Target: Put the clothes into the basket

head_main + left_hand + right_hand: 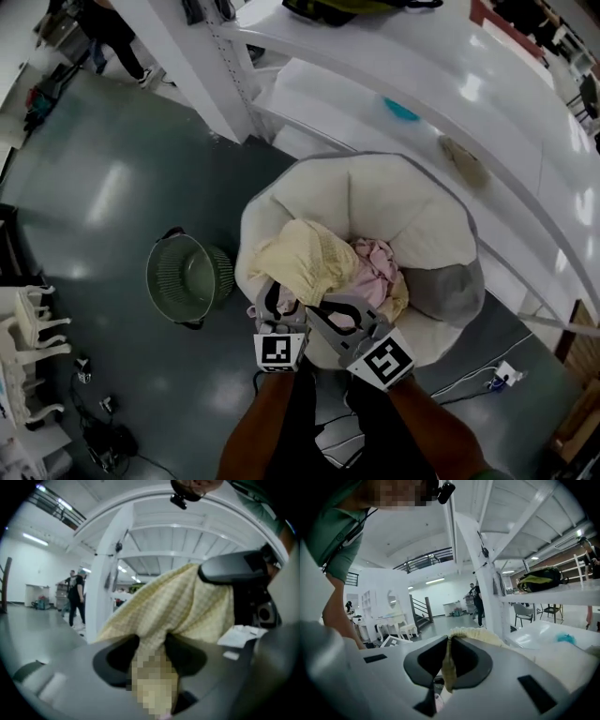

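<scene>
Here, at the bottom of the head view, a person's bare forearms [281, 422] reach forward with a tool in each hand. The left gripper [273, 302] and the right gripper [325, 315] sit side by side, marker cubes facing up.

Both pinch the same yellow garment [300, 258]. In the left gripper view, the left gripper [151, 646] has its jaws pressed together on a thick bunch of the checked yellow garment [178, 606], which spreads out ahead of the jaws and also drapes over a dark part of the other tool. In the right gripper view, the right gripper [449, 660] has its jaws closed on a thin fold of the yellow garment [480, 637].

The garment hangs over a round white cushioned seat [394, 202], and a pink garment [380, 267] lies in the seat just beside it.

The green basket [217, 272] stands on the dark floor [103, 187] left of the seat, near it but apart.

Beyond the seat runs a white shelf [506, 103], holding a teal object [400, 110] and a tan cloth [464, 159]. A dark bag [541, 579] rests on a higher level. A person [112, 37] stands at the far end of the room.
</scene>
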### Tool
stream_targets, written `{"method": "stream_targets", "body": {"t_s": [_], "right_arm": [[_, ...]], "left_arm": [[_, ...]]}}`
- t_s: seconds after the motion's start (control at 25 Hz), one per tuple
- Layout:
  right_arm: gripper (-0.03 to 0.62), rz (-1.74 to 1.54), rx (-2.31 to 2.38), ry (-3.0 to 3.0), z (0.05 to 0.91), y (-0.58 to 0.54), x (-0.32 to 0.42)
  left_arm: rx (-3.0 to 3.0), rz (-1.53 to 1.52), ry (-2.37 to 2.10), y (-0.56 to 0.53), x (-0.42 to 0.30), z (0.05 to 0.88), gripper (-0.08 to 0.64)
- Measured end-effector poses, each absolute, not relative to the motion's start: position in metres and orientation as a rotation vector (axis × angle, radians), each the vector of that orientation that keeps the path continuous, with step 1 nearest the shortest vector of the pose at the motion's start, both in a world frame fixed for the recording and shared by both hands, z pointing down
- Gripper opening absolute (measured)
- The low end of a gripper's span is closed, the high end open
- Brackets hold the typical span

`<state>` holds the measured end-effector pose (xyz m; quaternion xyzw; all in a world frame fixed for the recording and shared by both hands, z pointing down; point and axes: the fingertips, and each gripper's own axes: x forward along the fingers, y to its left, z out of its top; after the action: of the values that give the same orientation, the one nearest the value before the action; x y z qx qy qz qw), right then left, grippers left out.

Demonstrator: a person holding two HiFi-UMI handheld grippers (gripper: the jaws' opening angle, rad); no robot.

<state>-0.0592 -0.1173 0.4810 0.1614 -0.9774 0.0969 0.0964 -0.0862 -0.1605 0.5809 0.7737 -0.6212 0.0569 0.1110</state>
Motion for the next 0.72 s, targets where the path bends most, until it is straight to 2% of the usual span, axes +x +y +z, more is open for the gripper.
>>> {"method": "stream_targets", "body": {"t_s": [0.4,0.56,0.72], "right_arm": [[0.023,0.354,0.174,-3.176,0.310,-0.059,-0.207],[0.023,0.293,0.030,-3.211,0.273,-0.040,-0.278],[0.023,0.276,-0.024,-3.233,0.260,-0.040,-0.346]], "left_arm": [[2.077,-0.124,-2.329,-0.085,-0.278,0.385,0.192],[2.023,-0.204,-2.489,-0.041,-0.364,0.317,0.173],[2.030,-0.143,-2.584,-0.019,-0.432,0.280,0.167]]}}
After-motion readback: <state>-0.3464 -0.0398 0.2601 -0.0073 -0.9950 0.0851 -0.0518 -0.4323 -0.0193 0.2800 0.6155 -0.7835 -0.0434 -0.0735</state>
